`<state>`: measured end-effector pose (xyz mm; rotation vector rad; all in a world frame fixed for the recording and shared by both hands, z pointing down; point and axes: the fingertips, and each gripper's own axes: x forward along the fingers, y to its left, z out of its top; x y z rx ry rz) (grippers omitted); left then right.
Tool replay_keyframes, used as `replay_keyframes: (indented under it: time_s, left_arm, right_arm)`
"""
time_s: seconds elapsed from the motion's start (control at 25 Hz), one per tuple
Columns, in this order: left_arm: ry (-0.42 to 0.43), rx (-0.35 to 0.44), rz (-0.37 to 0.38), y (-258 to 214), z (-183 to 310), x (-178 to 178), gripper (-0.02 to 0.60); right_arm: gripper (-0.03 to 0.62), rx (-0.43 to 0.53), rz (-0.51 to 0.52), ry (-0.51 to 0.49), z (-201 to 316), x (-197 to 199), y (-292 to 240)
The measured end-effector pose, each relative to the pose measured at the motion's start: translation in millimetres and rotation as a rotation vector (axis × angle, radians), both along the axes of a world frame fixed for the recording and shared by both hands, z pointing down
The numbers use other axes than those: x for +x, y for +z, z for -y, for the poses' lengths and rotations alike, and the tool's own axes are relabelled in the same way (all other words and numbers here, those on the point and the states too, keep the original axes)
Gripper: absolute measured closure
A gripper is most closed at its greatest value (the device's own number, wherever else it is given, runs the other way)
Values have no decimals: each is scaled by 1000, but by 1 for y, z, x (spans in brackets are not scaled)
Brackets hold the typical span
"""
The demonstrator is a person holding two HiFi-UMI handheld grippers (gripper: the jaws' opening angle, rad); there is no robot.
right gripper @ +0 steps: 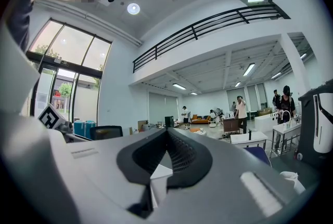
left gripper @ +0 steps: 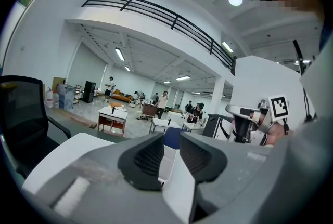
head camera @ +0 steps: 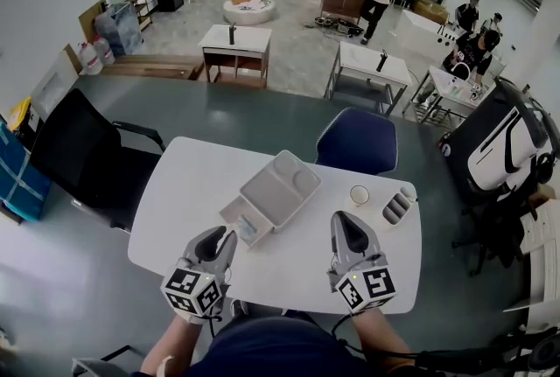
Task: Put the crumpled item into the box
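On the white table (head camera: 188, 191) lies a shallow grey box (head camera: 278, 188), set at an angle. A smaller open compartment (head camera: 233, 215) sits at its near left corner. A small pale crumpled item (head camera: 248, 229) seems to lie in that compartment; it is too small to be sure. My left gripper (head camera: 226, 235) hovers just in front of that compartment, its jaws a narrow gap apart with nothing between them (left gripper: 171, 144). To the right of the box is my right gripper (head camera: 347, 218), shut and empty, its pads meeting at the tips (right gripper: 167, 133).
A small round white cup (head camera: 360, 194) and a grey slotted holder (head camera: 398, 207) stand at the table's right. A blue chair (head camera: 357, 142) is at the far edge and a black chair (head camera: 83, 152) at the left. Other tables and people are far behind.
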<state>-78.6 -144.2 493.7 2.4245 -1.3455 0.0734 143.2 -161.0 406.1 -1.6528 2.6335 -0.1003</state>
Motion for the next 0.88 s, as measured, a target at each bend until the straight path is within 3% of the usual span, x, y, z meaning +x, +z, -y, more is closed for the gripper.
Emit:
replay_keyframes:
  time_s: [0.88]
  left_arm:
    - [5,-1,-3,0,-3,-1,480]
  right_arm:
    - [592,1,-4,5,-4,-2,-2]
